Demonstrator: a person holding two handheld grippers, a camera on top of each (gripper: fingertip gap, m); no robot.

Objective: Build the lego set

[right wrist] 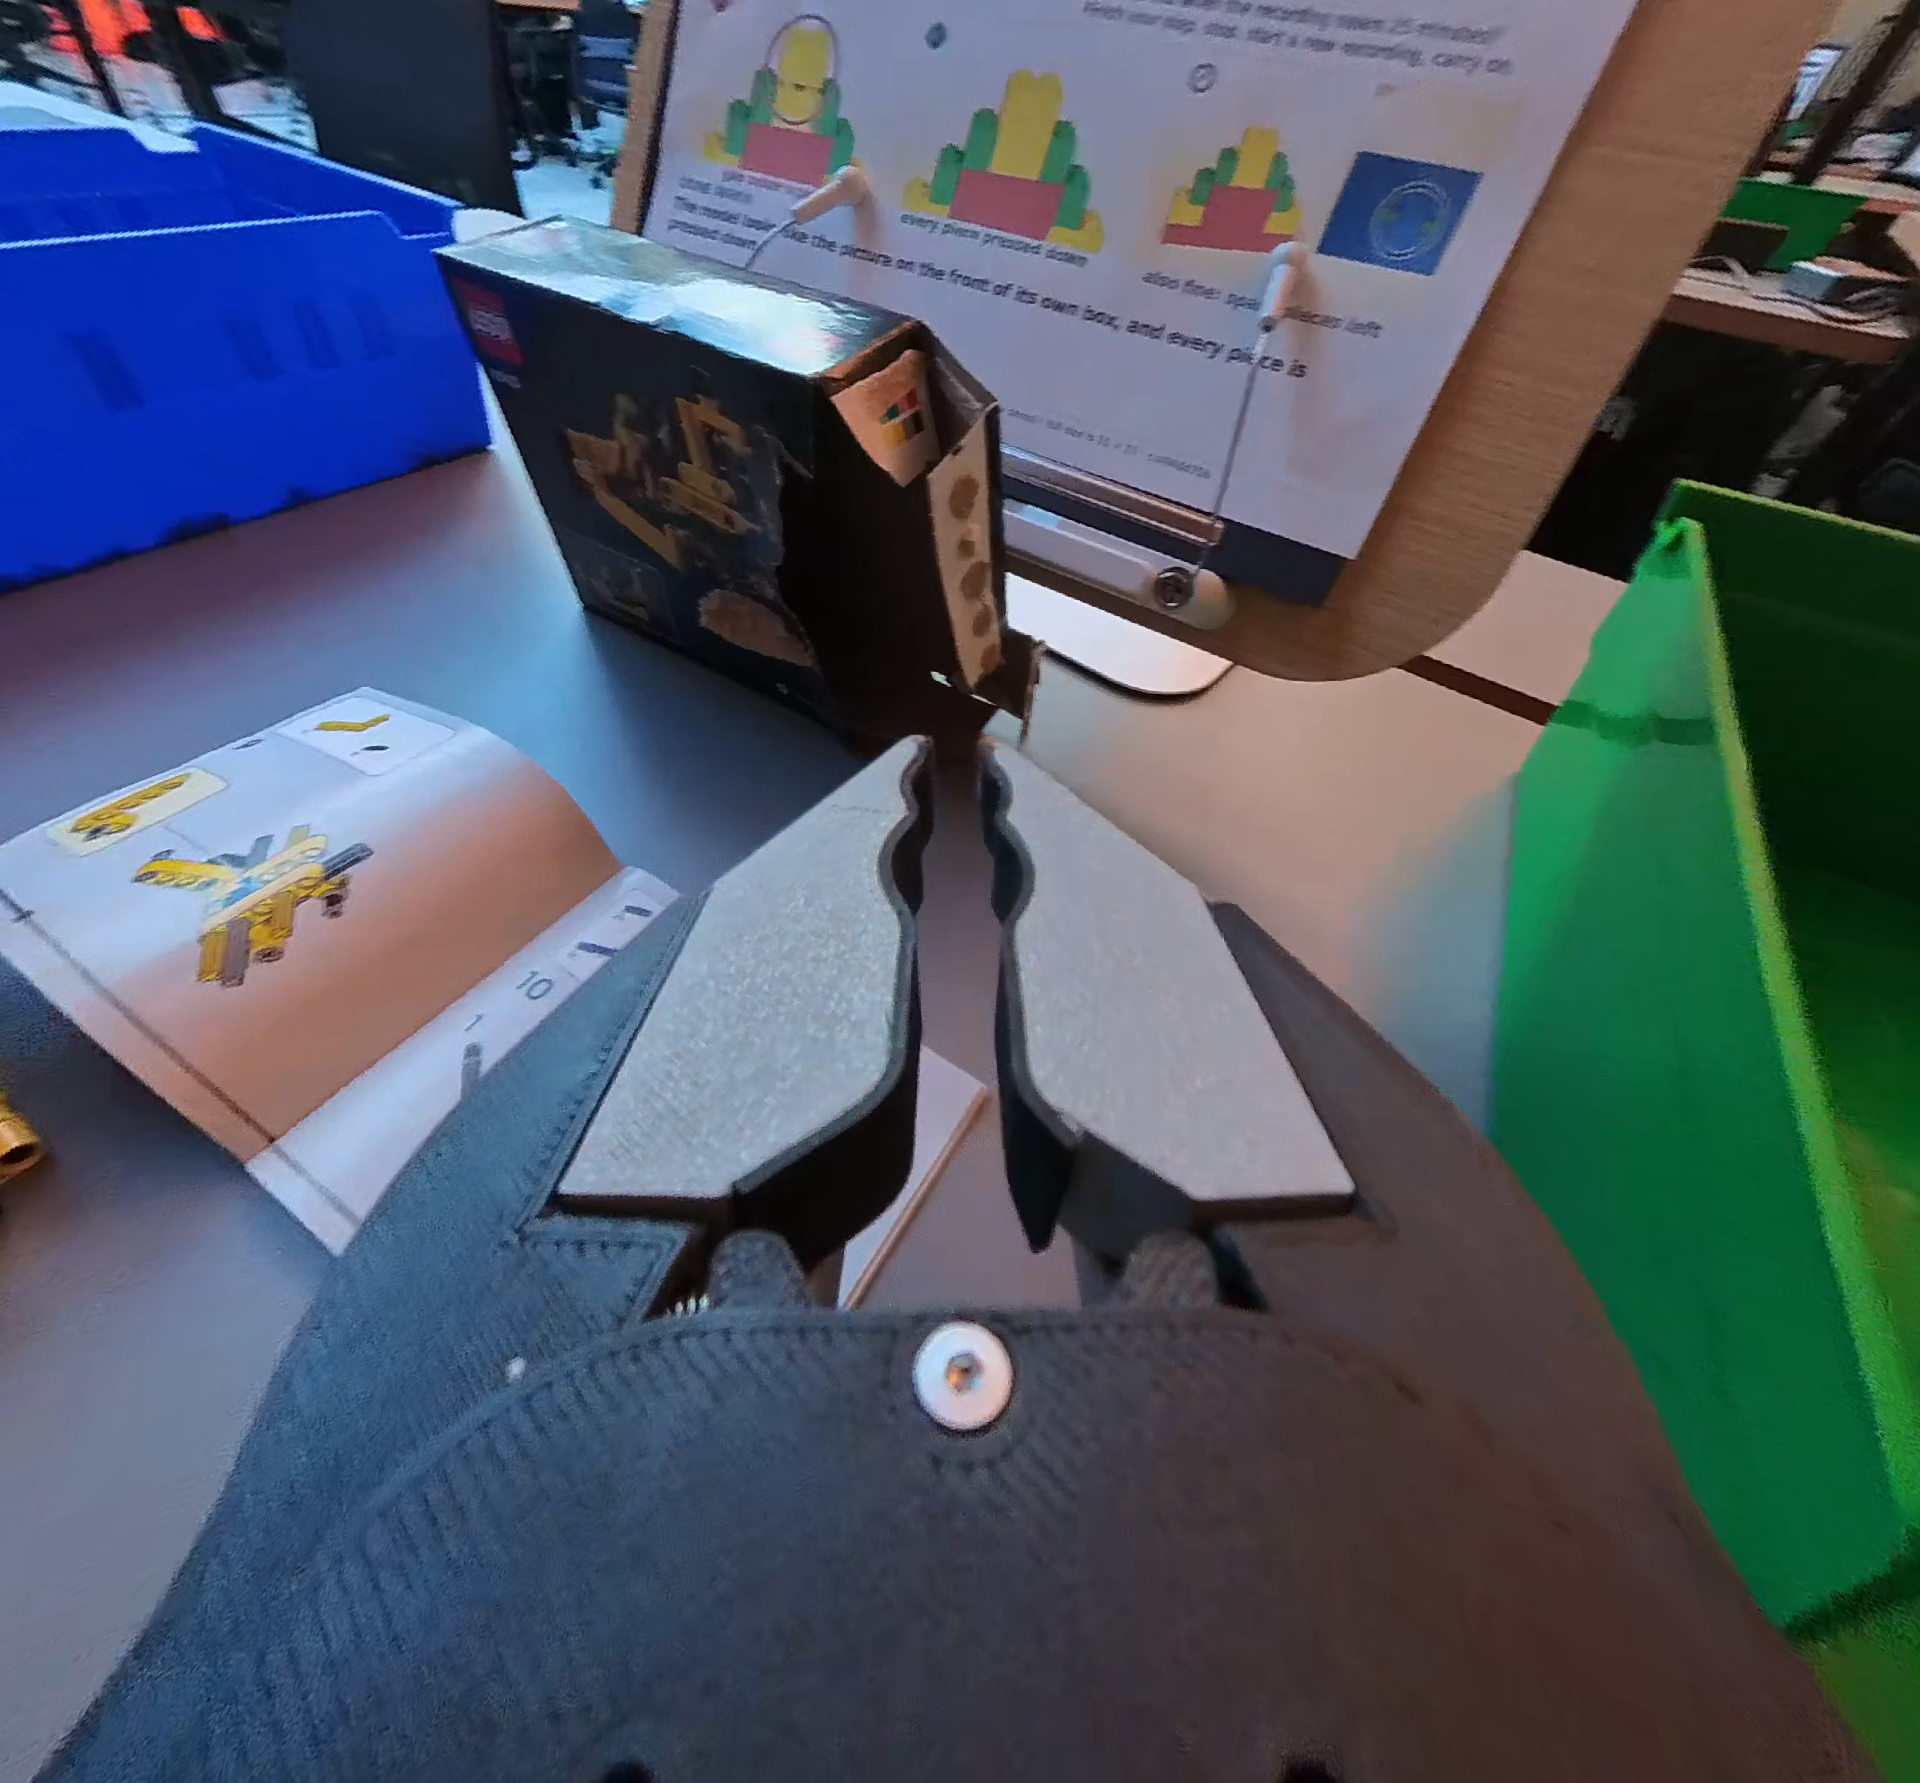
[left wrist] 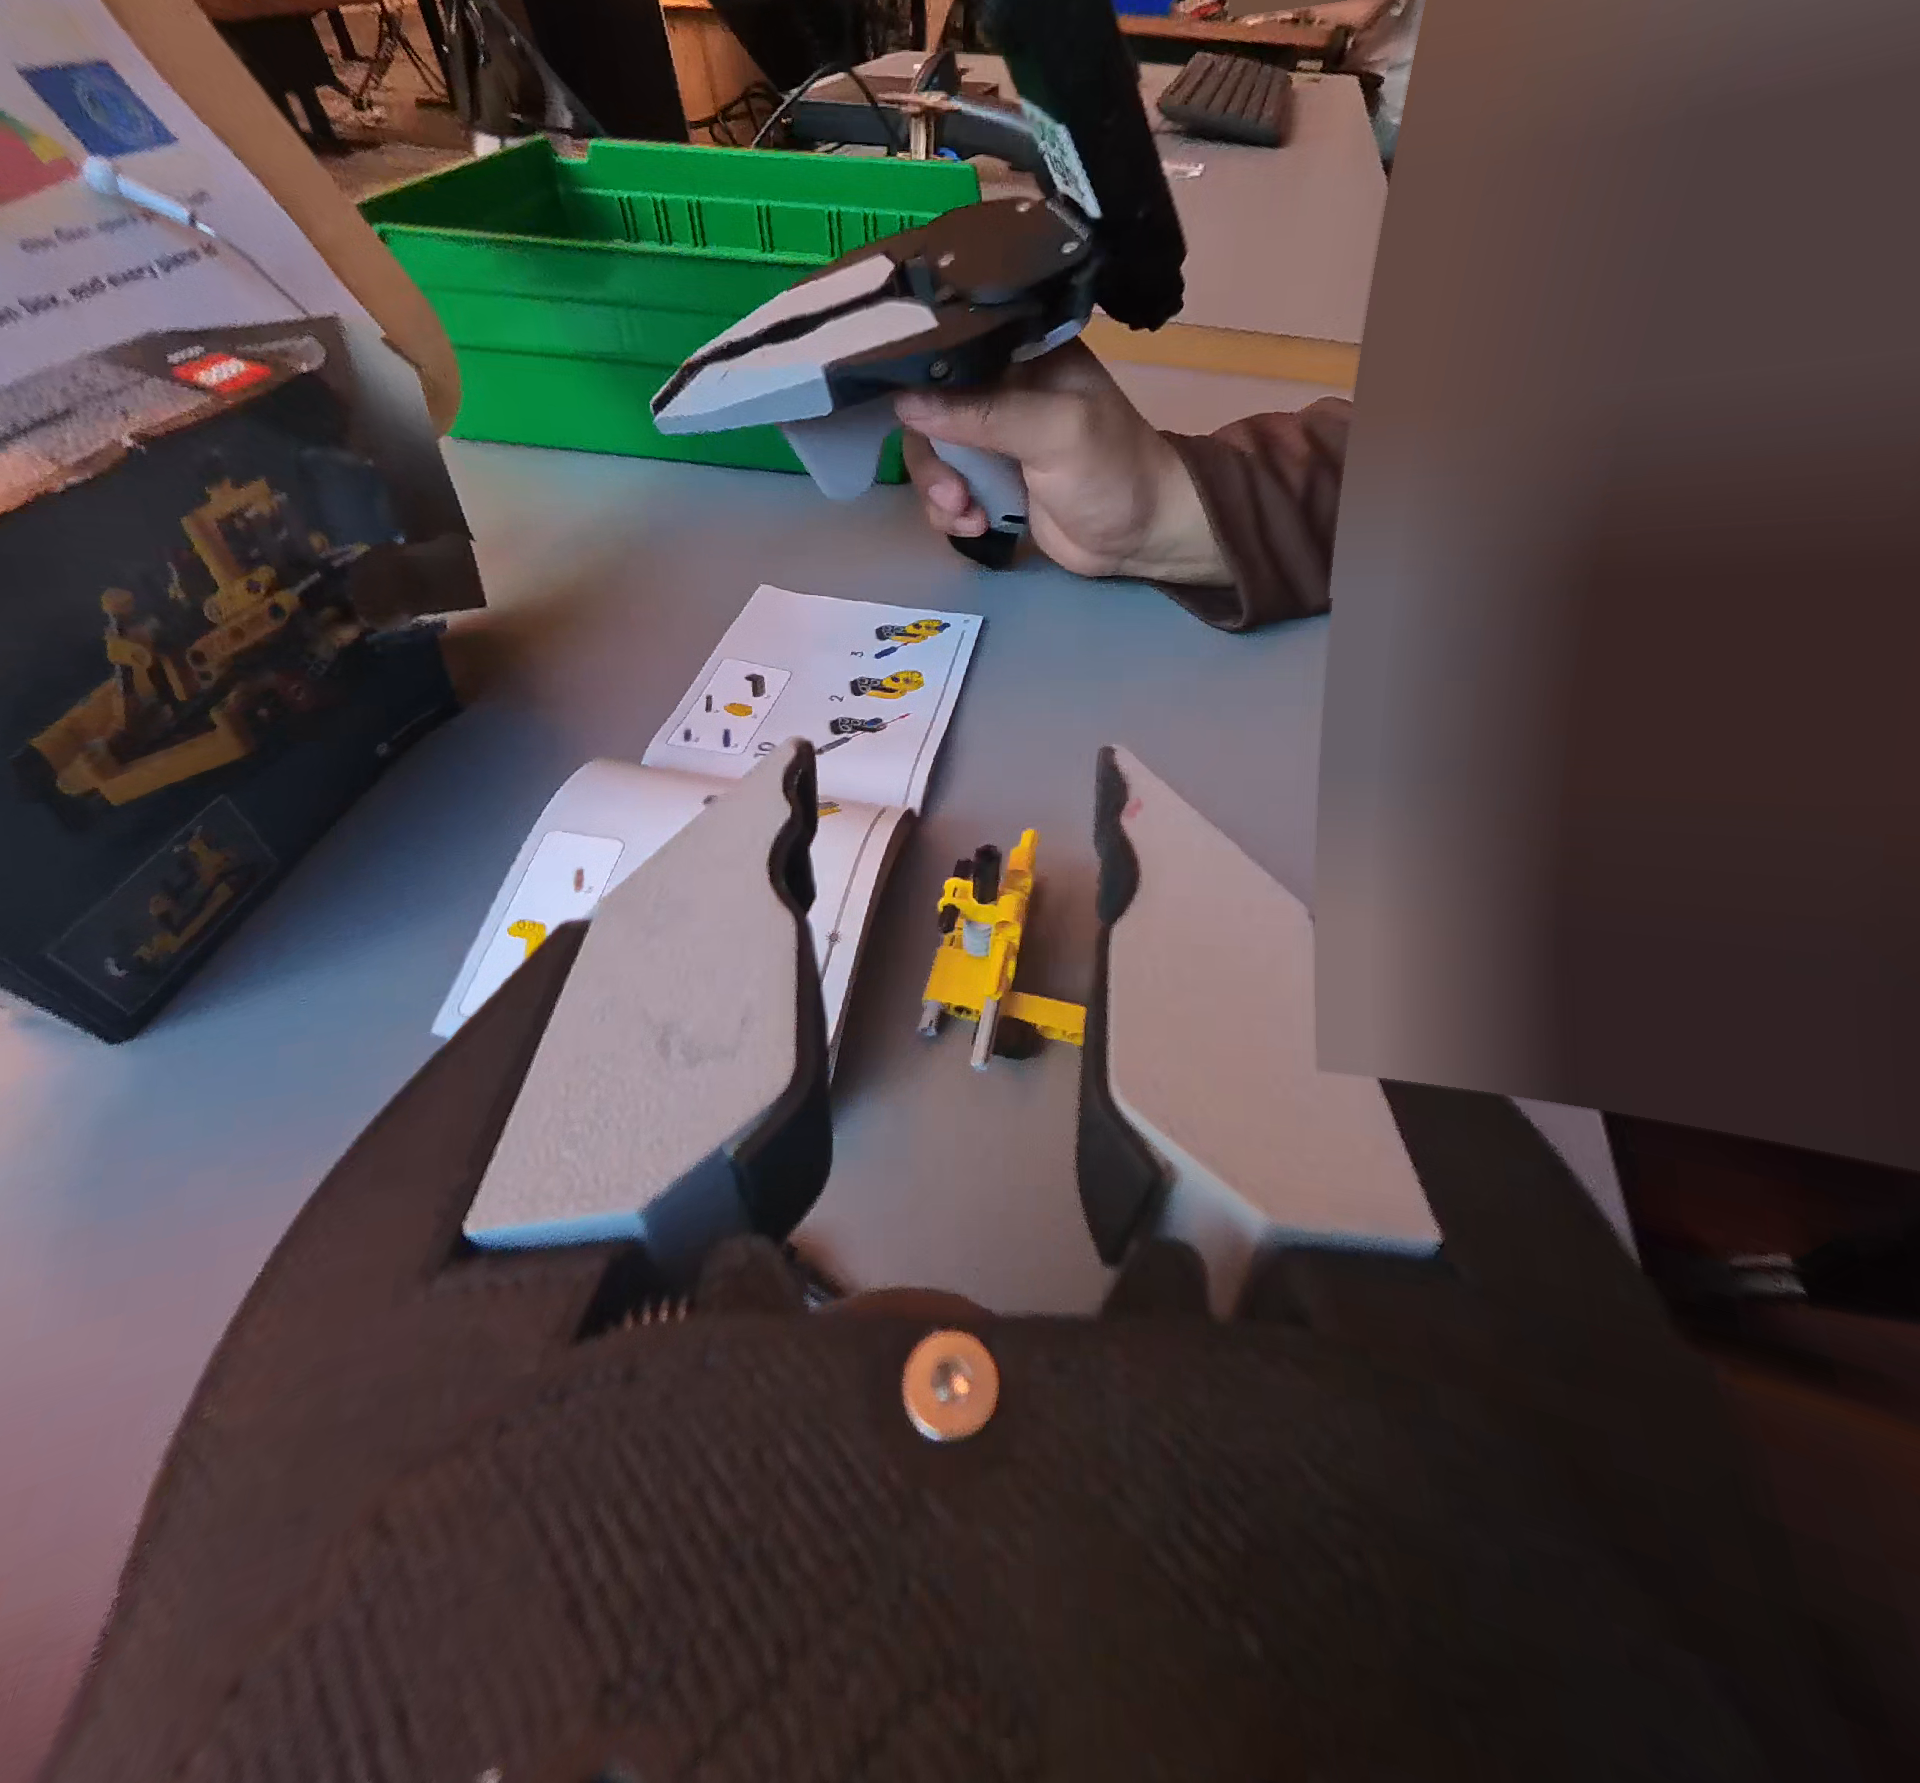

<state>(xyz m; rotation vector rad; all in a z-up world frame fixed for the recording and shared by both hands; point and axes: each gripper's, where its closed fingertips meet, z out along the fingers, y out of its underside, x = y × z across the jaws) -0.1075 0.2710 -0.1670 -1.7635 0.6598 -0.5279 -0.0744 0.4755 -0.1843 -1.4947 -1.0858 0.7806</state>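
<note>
The left gripper point(left wrist: 951, 777) hangs just above the counter point(left wrist: 1143, 694) with its fingers point(left wrist: 707, 954) spread wide and nothing pressed between them. Below that gap, closer to the right-hand finger than the left, lies a small yellow brick assembly point(left wrist: 987, 944). Its long axis runs nearly in line with the fingers, pointing away from the camera, with a short yellow arm sticking out sideways at the near end toward the right-hand finger. It rests on the counter, and neither pad touches it. Just to its left, partly under the left-hand finger, an open instruction booklet point(left wrist: 821, 684) lies flat, its near page curling up.

Farther out, the right gripper point(left wrist: 675, 403) is held above the counter in a person's hand point(left wrist: 1060, 476), in front of a green bin point(left wrist: 623, 279). It is well apart from the assembly, so the left gripper is plainly the nearer one. In its own view the right gripper's fingers point(right wrist: 790, 985) stand almost together with only a narrow slit between them and nothing in it; they point toward the torn flap of a dark cardboard box point(right wrist: 675, 466) that stands ahead, without touching it. A blue bin point(right wrist: 208, 331) sits toward the far left of the counter, and a board with a printed sheet point(right wrist: 1091, 175) stands behind the box.
</note>
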